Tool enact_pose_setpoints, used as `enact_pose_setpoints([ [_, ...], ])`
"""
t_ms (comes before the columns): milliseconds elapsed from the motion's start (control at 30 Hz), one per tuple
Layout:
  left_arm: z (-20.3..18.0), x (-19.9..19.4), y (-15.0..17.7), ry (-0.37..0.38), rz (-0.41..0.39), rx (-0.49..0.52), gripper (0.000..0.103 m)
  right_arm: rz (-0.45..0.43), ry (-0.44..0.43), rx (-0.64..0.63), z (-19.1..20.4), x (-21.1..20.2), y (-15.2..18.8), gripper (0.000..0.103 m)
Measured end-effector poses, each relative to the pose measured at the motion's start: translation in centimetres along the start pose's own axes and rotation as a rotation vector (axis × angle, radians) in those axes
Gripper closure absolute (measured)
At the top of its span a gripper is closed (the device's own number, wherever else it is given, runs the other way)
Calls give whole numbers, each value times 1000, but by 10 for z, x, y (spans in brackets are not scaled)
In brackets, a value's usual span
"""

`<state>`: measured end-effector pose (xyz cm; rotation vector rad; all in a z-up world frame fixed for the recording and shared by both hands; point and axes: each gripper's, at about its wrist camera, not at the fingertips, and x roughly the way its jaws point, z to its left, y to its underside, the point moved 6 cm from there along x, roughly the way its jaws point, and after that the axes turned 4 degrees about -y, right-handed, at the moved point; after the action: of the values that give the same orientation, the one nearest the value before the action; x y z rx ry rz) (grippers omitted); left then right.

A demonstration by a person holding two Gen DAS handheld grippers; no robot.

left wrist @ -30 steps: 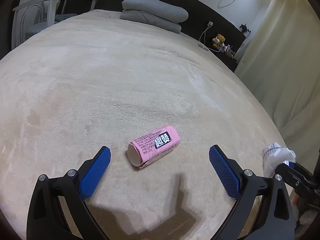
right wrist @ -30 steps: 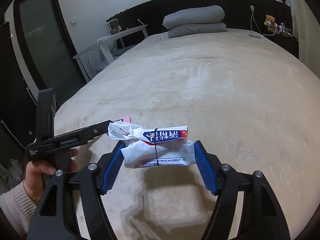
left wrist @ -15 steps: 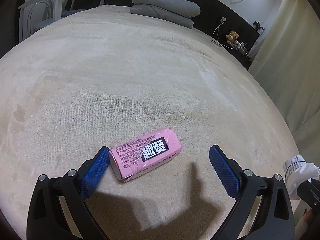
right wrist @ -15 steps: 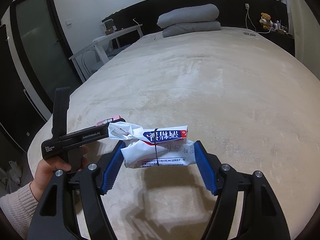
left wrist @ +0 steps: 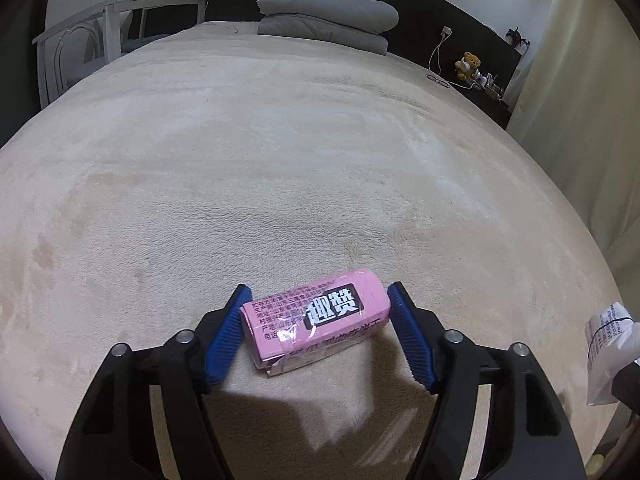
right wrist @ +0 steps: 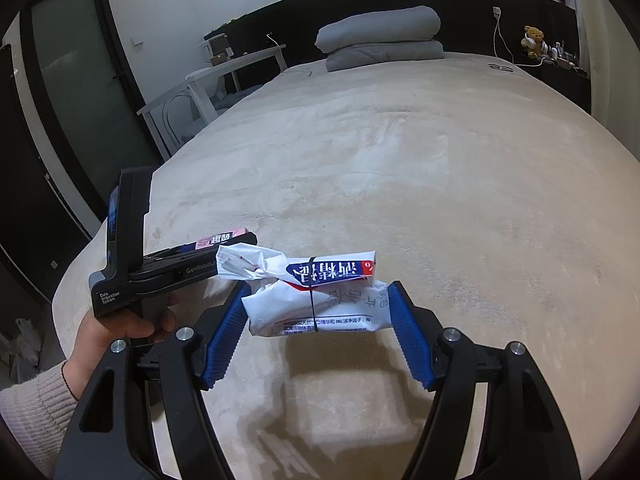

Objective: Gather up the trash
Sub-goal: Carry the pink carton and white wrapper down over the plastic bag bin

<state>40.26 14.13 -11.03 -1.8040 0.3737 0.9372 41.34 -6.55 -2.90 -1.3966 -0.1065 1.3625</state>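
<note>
**Big beige bed, two bits of trash**

Soft beige fuzzy bed (left wrist: 280, 168) holds a small pink paper box (left wrist: 316, 322). The left hand-held gripper (left wrist: 316, 330) is closing around it, blue pads just beside its ends. The right hand-held gripper (right wrist: 318, 330) squeezes a crumpled white plastic wrapper (right wrist: 316, 300) above the bed.

A pink carton (left wrist: 316, 322) with black-and-white characters lies on its side, slantwise, on the beige bed (left wrist: 280, 160), its near end torn open; a crumpled white wrapper (right wrist: 316, 300), blue and red printed, tied by a black band, hangs above the bed.
</note>
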Motion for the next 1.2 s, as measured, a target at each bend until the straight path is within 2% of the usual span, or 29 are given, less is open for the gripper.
enact_pose_setpoints([
  [600,-5,-41,10,52,-61,37,37,-21,27,14,-2,-7,2,34],
  [1200,3,-118,32,107,-128,60,37,-62,52,20,11,-30,20,34],
])
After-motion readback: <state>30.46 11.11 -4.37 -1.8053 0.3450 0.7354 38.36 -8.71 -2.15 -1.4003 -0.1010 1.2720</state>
